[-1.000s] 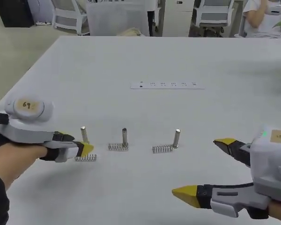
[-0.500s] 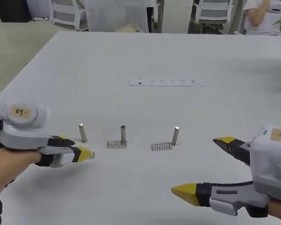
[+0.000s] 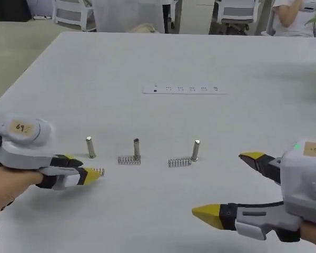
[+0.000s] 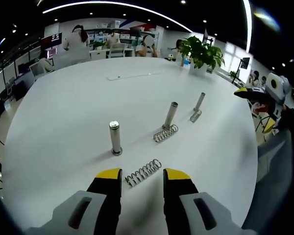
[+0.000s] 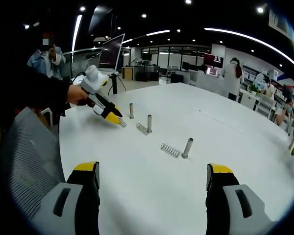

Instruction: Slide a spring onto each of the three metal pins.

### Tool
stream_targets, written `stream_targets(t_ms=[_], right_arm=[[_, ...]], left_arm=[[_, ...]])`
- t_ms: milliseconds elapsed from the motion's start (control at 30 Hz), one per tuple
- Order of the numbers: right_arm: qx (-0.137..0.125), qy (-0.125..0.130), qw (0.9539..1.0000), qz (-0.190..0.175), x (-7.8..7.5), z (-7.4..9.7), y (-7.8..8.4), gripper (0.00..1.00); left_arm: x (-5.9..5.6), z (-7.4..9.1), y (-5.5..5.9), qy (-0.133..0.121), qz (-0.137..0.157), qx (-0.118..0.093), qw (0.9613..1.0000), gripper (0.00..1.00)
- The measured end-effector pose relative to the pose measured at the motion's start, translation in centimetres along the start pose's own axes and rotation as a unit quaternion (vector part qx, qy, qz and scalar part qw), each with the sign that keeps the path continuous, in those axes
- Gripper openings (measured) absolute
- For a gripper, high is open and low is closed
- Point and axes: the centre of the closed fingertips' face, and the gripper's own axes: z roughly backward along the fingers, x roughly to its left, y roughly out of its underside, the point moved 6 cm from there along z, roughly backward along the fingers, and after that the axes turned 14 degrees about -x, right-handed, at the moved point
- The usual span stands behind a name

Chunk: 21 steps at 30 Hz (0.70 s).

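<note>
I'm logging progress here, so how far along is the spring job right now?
Done: nothing yet. The left pin, middle pin and right pin all stand bare.
In hand: the left gripper has its jaws either side of the first spring; whether it is clamped is unclear. The right gripper is open, holding nothing.
Left: all three springs to go on. The second spring and third spring lie beside their pins.
</note>
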Motion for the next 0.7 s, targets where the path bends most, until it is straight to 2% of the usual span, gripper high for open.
stream_targets(t_ms=[267, 700], right_arm=[[0.0, 0.0, 1.0, 0.0, 0.0, 0.0, 0.0, 0.89], [-0.001, -0.005, 1.0, 0.002, 0.2, -0.1, -0.1, 0.89]], left_arm=[[-0.2, 0.0, 0.3, 0.005, -0.003, 0.006, 1.0, 0.21], [-0.7, 0.8, 1.1, 0.006, -0.02, 0.015, 0.9997, 0.16]])
